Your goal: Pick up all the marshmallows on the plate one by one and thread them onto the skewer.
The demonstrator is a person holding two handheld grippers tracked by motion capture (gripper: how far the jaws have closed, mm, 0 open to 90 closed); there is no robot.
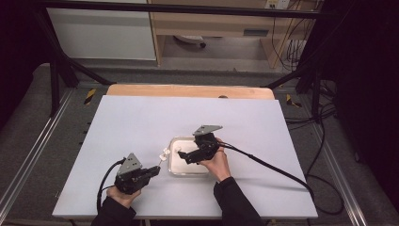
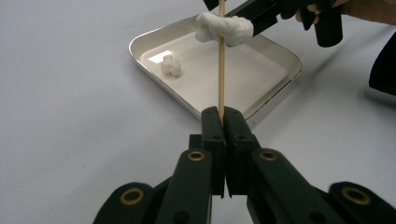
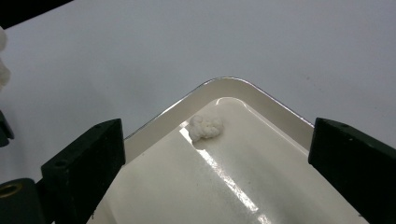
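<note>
The left gripper (image 2: 222,116) clamps one thin wooden skewer (image 2: 221,70), which carries one white marshmallow (image 2: 224,28) near its far end, just left of the tray (image 1: 175,170). The right gripper (image 1: 184,157) hangs over the tray with jaws spread wide, grasping nothing. A second marshmallow (image 3: 206,127) lies in the tray's far left corner on the table (image 1: 141,122).

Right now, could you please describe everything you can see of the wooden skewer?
The wooden skewer is a thin, straight, pale stick. The left hand-held gripper, jaws shut, clamps its lower end, so it points up and away above the white tray. A soft white lump is threaded on it near the top. Its tip runs past the frame edge.
</note>
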